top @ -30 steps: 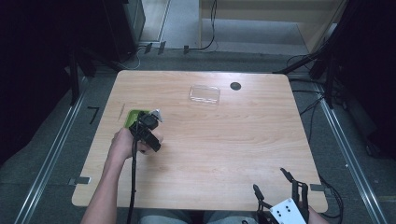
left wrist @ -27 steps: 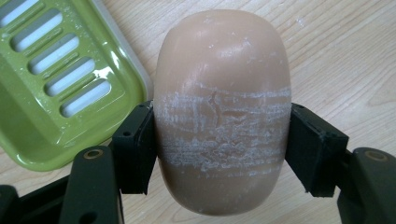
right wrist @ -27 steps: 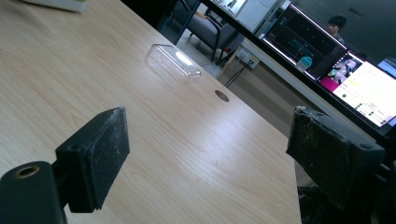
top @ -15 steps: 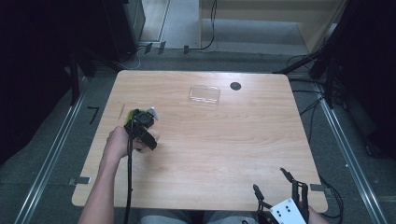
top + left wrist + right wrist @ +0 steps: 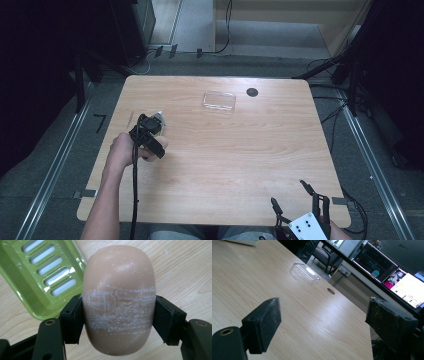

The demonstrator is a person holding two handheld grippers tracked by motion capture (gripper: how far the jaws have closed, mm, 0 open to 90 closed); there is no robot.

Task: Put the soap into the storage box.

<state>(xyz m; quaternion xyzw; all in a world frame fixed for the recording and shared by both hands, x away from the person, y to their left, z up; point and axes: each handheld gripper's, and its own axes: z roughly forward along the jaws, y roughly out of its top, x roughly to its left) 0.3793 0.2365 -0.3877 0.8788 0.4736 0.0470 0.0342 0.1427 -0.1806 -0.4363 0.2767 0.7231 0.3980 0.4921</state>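
Soap [image 5: 118,300] clamped in left claw [image 5: 117,320] — green dish [image 5: 42,272] empty; right claw [image 5: 324,327] agape.

A light wooden surface [image 5: 250,150] with rounded corners is seen from above, a small round dark hole [image 5: 252,92] set near its far edge. It is surrounded by a grey floor [image 5: 190,20], on which metal rails [image 5: 55,165] are laid along both sides and black cables [image 5: 327,112] are strewn at the far and right edges. Dark equipment [image 5: 45,60] is ranged to the left and right, deep in shadow. In the right gripper view, lit monitors [image 5: 402,285] are mounted beyond the surface, and a grey chair [image 5: 324,255] is placed beneath them.
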